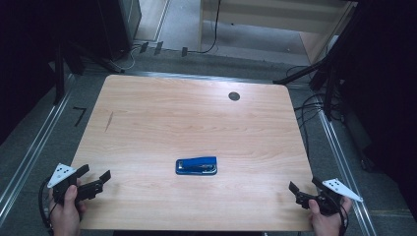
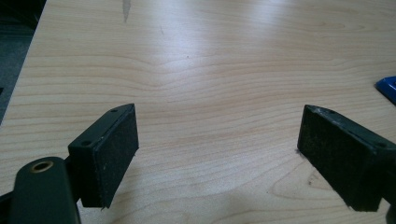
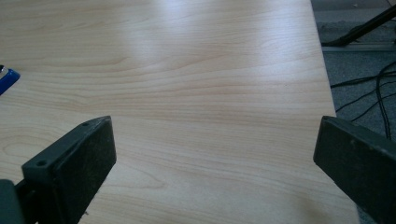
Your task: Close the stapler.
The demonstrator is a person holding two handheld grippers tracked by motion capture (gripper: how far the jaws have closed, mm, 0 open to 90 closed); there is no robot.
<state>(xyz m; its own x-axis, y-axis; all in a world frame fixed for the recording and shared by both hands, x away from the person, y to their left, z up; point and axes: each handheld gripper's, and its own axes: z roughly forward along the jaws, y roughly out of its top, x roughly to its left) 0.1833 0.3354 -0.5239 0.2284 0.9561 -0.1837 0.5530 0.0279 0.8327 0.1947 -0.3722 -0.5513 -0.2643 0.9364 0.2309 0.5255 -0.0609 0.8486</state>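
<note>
Blue stapler (image 1: 196, 165), one, mid-table (image 1: 147, 108); left gripper (image 1: 93, 178) and right gripper (image 1: 305, 189), fingers spread, empty.

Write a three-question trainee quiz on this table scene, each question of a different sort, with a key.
1. True or false: the blue metal-and-plastic stapler lies flat on the pale wooden table, apart from both grippers.
2. Multiple choice: the small dark round hole in the tabletop sits A) near the far edge, right of centre; B) beside the stapler; C) at the near left corner.
3. Fill in: the jaws of the left gripper and the right gripper both stand ____.

Key: 1 true; 2 A; 3 open.
</note>
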